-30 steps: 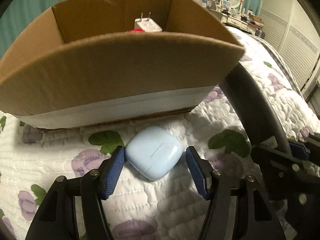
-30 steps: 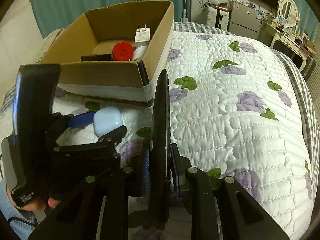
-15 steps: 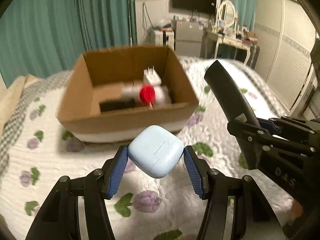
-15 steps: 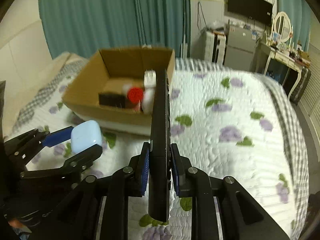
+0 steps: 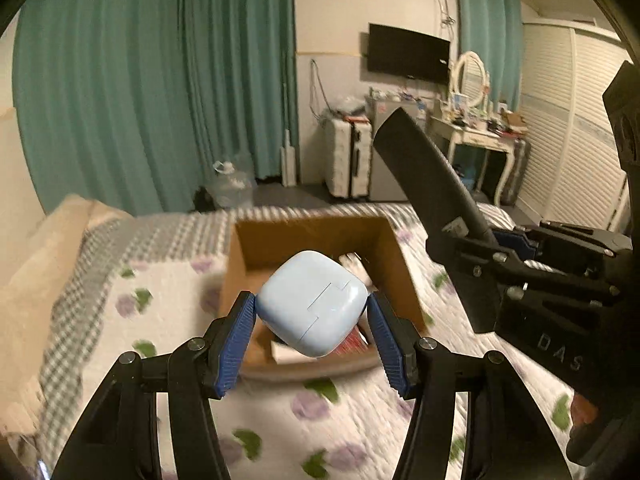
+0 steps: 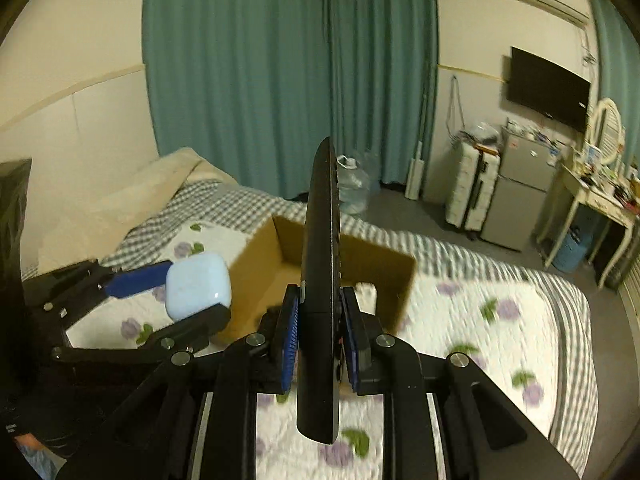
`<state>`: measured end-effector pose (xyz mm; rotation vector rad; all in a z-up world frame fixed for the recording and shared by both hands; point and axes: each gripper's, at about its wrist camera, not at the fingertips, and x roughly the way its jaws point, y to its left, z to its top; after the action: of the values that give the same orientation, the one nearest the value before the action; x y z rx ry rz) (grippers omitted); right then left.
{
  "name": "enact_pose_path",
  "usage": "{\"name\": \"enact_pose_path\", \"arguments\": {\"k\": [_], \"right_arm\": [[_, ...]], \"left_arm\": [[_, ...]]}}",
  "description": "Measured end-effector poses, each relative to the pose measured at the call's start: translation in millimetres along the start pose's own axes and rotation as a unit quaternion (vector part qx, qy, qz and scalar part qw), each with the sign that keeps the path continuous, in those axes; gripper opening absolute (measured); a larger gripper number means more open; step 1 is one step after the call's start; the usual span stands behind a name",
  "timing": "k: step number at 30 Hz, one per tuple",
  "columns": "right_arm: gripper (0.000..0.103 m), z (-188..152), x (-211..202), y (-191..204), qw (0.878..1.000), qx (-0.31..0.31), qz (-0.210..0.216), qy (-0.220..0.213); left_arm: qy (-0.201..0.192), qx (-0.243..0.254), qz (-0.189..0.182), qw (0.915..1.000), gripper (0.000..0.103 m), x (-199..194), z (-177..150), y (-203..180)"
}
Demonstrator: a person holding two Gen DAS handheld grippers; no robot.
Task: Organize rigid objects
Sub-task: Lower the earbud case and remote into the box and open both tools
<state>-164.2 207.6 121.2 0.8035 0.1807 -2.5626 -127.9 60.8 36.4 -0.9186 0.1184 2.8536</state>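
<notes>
My left gripper [image 5: 312, 332] is shut on a pale blue earbud case [image 5: 311, 302] and holds it high above the bed, in front of the open cardboard box [image 5: 310, 232]. The case also shows in the right wrist view [image 6: 198, 286]. My right gripper [image 6: 320, 332] is shut on a long black remote control [image 6: 322, 280], held on edge and pointing up; it also shows in the left wrist view [image 5: 432, 184]. The box [image 6: 384, 264] lies below and ahead of both grippers, with several small items inside, mostly hidden.
The bed carries a white floral quilt [image 6: 500, 320] with a checked blanket [image 5: 80, 264] and a beige pillow [image 6: 160, 180] at the left. Teal curtains [image 5: 160, 80], a water jug, a suitcase, a small fridge and a dressing table stand beyond the bed.
Both grippers have risen well above the bed with their objects. The left gripper closed on the earbud case and lifted it off the quilt. The box now looks smaller and lower.
</notes>
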Motion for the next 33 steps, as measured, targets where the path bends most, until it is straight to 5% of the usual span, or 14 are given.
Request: {"name": "enact_pose_path", "arguments": {"k": [7, 18, 25, 33], "right_arm": [[0.018, 27.5, 63.0, 1.6, 1.000, -0.024, 0.002, 0.018], [0.018, 2.4, 124.5, -38.6, 0.998, -0.011, 0.000, 0.068], [0.018, -3.8, 132.0, -42.8, 0.996, -0.015, -0.001, 0.084], [0.019, -1.1, 136.2, -32.6, 0.995, -0.048, 0.022, 0.090]], "left_arm": [[0.005, -0.008, 0.024, 0.9997, 0.059, 50.8, 22.1, 24.0], [0.056, -0.009, 0.041, 0.9975, 0.059, 154.9, 2.5, 30.2], [0.060, -0.009, 0.057, 0.9965, 0.064, 162.5, -3.7, 24.3], [0.028, -0.021, 0.068, 0.9971, 0.066, 127.8, 4.3, 42.6]]}}
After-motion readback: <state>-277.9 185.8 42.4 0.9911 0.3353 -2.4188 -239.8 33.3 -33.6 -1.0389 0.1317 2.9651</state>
